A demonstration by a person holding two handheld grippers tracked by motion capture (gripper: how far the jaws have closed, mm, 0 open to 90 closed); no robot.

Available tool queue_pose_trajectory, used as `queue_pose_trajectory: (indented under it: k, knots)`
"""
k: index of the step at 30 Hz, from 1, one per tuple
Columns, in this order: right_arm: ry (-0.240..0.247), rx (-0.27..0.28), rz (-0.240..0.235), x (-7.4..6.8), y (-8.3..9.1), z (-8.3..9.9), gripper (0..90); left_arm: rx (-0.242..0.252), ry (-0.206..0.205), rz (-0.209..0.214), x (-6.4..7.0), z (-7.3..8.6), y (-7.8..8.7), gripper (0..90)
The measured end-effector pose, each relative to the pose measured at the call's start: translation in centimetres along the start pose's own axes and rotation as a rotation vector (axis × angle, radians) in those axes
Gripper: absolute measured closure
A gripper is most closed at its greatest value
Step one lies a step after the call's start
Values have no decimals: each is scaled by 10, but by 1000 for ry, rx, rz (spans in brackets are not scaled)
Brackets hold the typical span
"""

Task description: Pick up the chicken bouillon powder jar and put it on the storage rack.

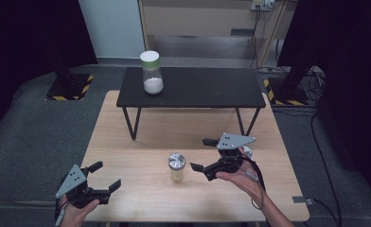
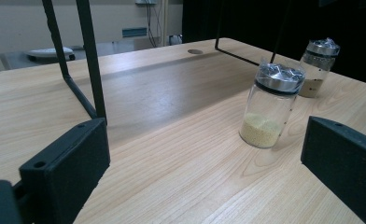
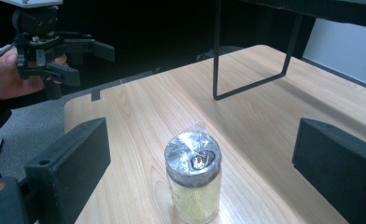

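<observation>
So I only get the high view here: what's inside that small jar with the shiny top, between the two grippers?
Observer: Fine yellow grains. In the left gripper view the small jar is about a third full.
Operator: And on top, is that plain metal?
Observer: Not quite. The right gripper view shows crinkled clear film stretched over the metal cap.
Operator: Is it the only one like that on the table?
Observer: No. The left gripper view shows a second jar beyond it, with something brownish at its bottom.
</observation>
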State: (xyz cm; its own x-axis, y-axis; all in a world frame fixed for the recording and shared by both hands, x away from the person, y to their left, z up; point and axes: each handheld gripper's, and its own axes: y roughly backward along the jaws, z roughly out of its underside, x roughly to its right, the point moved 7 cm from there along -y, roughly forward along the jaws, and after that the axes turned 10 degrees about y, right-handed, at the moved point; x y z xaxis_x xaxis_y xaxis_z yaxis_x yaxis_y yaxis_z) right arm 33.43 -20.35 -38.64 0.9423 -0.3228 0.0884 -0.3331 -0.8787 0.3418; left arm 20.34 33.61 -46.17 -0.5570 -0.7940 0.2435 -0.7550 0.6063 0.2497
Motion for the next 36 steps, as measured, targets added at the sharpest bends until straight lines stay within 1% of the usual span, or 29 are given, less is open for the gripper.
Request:
queue_pose_trajectory:
  k: [6, 8, 11, 13, 15, 18, 19, 24, 36]
  knots:
    - [0, -23, -16, 1, -14, 1, 49, 0, 0, 0, 0, 0, 0, 4]
    - [-3, -31, -21, 2, -21, 2, 48, 1, 2, 0, 0, 0, 0, 4]
    - [-9, -36, -27, 3, -26, 4, 48, -1, 0, 1, 0, 0, 0, 4]
    - [-6, -49, -29, 3, -32, 7, 48, 0, 0, 2, 0, 0, 0, 5]
    - [-7, -49, -30, 3, -34, 8, 49, -1, 1, 1, 0, 0, 0, 5]
    - [1, -69, -31, 2, -43, 10, 51, -1, 0, 0, 0, 0, 0, 5]
    - [1, -69, -31, 2, -43, 10, 51, 0, 2, -1, 0, 0, 0, 5]
    - [3, -94, -46, 0, -56, 17, 56, -2, -1, 1, 0, 0, 0, 5]
    - [8, -130, -59, -1, -75, 26, 66, -4, -1, 5, 0, 0, 0, 6]
